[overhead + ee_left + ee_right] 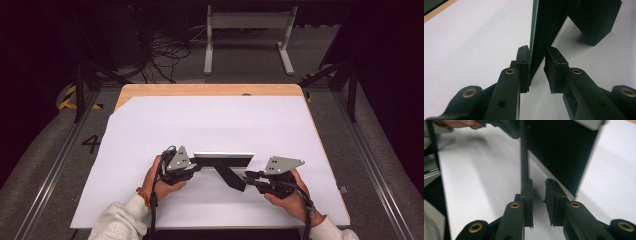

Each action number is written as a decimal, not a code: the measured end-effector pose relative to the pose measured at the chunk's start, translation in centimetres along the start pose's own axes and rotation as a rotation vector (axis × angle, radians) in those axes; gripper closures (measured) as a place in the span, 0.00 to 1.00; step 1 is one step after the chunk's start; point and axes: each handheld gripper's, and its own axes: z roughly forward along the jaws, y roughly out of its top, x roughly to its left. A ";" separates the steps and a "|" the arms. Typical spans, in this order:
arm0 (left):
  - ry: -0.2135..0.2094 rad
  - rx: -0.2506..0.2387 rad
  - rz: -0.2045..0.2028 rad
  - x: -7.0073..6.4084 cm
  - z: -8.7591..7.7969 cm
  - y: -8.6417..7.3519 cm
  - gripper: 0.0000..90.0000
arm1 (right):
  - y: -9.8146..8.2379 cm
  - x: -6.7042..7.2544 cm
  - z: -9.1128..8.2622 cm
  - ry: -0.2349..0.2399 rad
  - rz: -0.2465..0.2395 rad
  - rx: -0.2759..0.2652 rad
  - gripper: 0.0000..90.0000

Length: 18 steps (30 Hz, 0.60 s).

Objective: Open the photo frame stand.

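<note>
Propping up the frame (223,159) looks like the step in hand. The left claw (196,166) is clamped on its left end. The right claw (250,176) is apart and empty beside the strut (231,177), which it must next pinch squarely. The frame stands upright mid-surface (200,120), long axis left-right, back facing the person.

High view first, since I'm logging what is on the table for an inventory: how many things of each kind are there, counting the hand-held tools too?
Picture frame with a fold-out stand: 1
White sheet covering the table: 1
Hand-held grippers: 2, the left gripper and the right gripper
Total: 4
</note>
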 end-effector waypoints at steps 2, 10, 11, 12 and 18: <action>0.000 0.003 0.002 0.0 0.0 0.0 0.82 | -0.1 -0.3 -0.3 -0.034 -0.003 0.002 0.86; 0.001 0.006 0.005 0.0 0.0 0.0 0.82 | -0.5 -1.6 -0.3 -0.115 0.040 -0.014 0.84; 0.001 0.006 0.005 0.0 0.0 0.0 0.82 | -0.5 -1.7 -0.2 -0.124 0.038 -0.018 0.84; 0.002 0.007 0.006 0.0 0.0 0.0 0.82 | -0.5 -1.8 -0.2 -0.126 0.041 -0.022 0.84; 0.005 0.004 0.018 0.0 -0.2 0.1 0.82 | -0.5 -1.8 0.3 -0.133 0.025 -0.042 0.83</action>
